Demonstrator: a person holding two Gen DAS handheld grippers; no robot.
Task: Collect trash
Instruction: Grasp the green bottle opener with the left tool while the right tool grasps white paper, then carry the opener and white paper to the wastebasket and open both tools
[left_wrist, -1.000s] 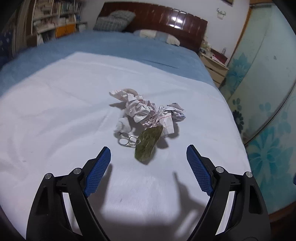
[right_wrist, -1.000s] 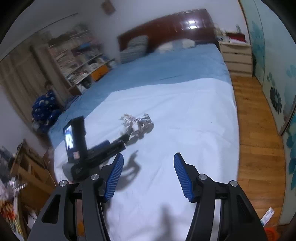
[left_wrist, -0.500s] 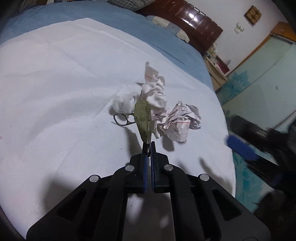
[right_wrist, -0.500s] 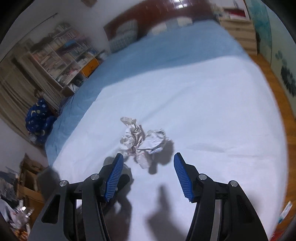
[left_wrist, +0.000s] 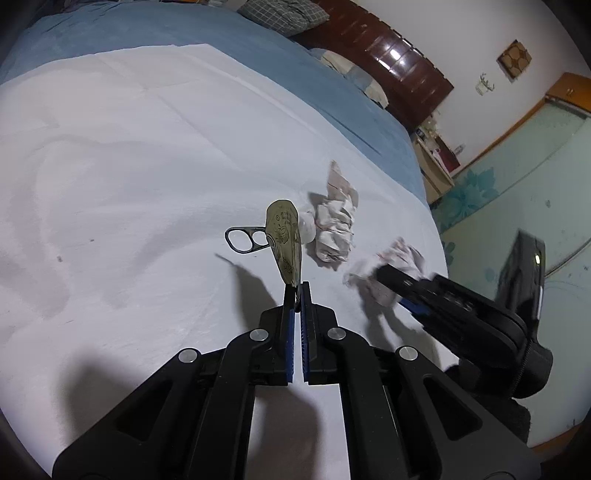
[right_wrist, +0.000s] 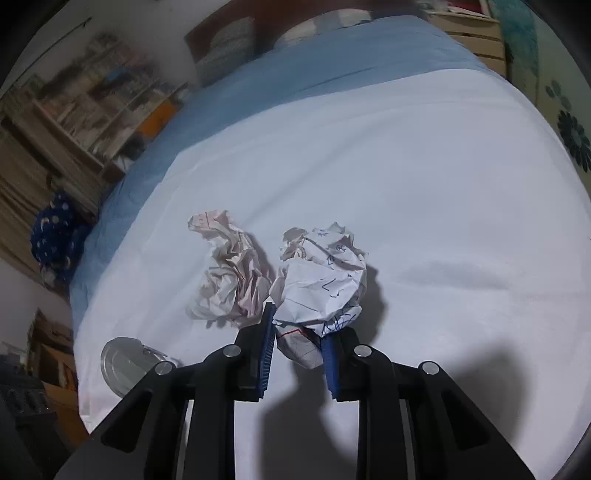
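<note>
My left gripper (left_wrist: 295, 291) is shut on a gold can lid (left_wrist: 283, 242) and holds it upright above the white sheet (left_wrist: 110, 184). A metal pull ring (left_wrist: 243, 240) shows just behind it. My right gripper (right_wrist: 298, 332) is shut on a crumpled paper ball with blue writing (right_wrist: 321, 284); it also shows in the left wrist view (left_wrist: 391, 273), with the right gripper (left_wrist: 410, 299) on it. A second crumpled paper (right_wrist: 229, 280) lies beside it on the sheet; it also shows in the left wrist view (left_wrist: 338, 229). The silvery lid (right_wrist: 122, 363) appears at the lower left.
The white sheet covers the near part of a blue bed (left_wrist: 184, 33) with a dark wooden headboard (left_wrist: 388, 66) and pillows. A bookshelf (right_wrist: 96, 107) stands past the bed's left side. A nightstand (left_wrist: 436, 158) and patterned wardrobe doors (left_wrist: 517, 177) are on the right.
My left gripper has lifted the gold lid further, away from the papers. My right gripper came down and shut on the paper ball with blue writing.
</note>
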